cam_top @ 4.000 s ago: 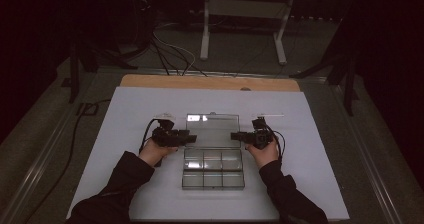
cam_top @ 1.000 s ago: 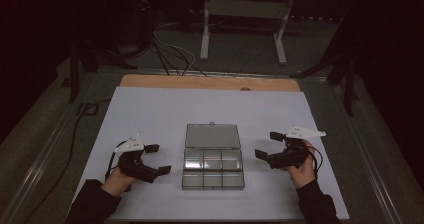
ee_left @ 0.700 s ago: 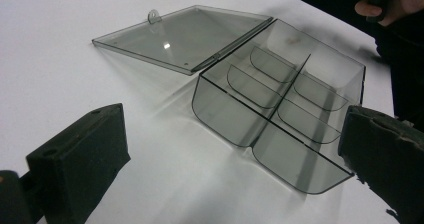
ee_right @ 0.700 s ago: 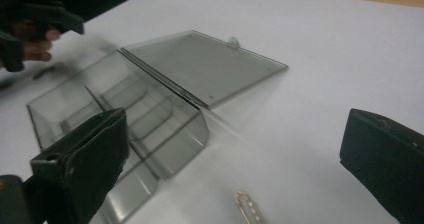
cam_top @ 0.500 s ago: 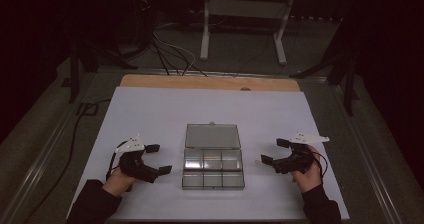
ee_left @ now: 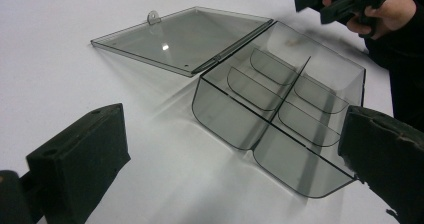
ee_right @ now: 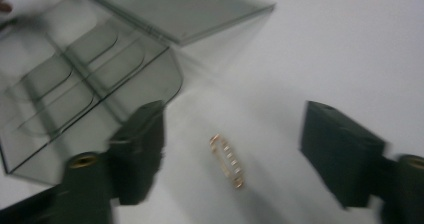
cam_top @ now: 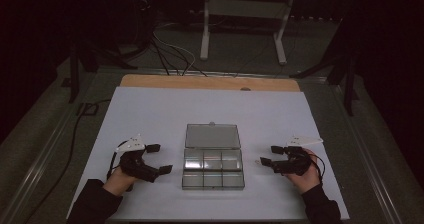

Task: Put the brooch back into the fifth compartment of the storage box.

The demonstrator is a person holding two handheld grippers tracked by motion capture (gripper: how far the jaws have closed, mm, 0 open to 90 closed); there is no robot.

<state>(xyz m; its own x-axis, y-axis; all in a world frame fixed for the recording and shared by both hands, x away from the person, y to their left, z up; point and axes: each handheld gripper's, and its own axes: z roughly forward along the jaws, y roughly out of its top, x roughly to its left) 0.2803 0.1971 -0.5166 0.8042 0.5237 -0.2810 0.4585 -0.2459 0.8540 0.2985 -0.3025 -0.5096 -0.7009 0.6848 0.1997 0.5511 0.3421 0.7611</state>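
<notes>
Between the right tool's [ee_right: 230,154] closing, still empty jaws, the thin gold clip [ee_right: 227,160] lies flat on the counter [ee_right: 325,44]; the pads may slip over it

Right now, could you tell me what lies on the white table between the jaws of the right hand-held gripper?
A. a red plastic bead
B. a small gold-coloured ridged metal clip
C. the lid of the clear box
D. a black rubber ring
B: in the right gripper view, a small gold-coloured ridged metal clip lies on the white table between the open jaws of the right hand-held gripper, untouched.
</notes>
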